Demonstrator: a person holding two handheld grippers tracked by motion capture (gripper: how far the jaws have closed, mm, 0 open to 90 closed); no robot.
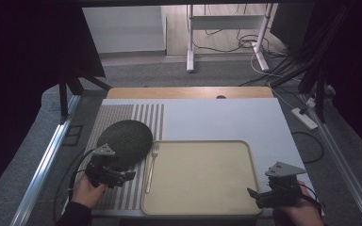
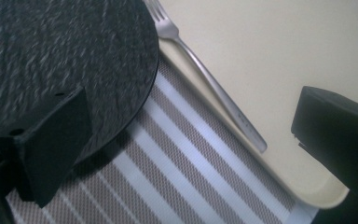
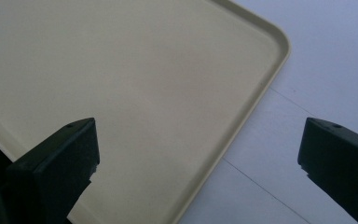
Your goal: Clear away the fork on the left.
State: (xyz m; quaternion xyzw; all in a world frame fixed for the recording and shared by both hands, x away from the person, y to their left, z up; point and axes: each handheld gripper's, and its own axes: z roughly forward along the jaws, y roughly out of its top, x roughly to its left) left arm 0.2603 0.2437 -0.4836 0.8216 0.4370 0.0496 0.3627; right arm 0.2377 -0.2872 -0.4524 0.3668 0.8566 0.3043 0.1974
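While spread wide and empty, left gripper [image 2: 186, 144] over striped placemat [image 2: 177, 172], between dark round woven mat [image 2: 60, 51] and silver metal fork [image 2: 205, 74]; right gripper [image 3: 198, 163], likewise parted, above beige rectangular tray [image 3: 135, 79] edge.

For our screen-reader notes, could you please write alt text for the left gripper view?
A silver fork lies along the rim of a beige tray, beside a dark round plate on a striped placemat. The left gripper is open, its black fingers framing the scene.
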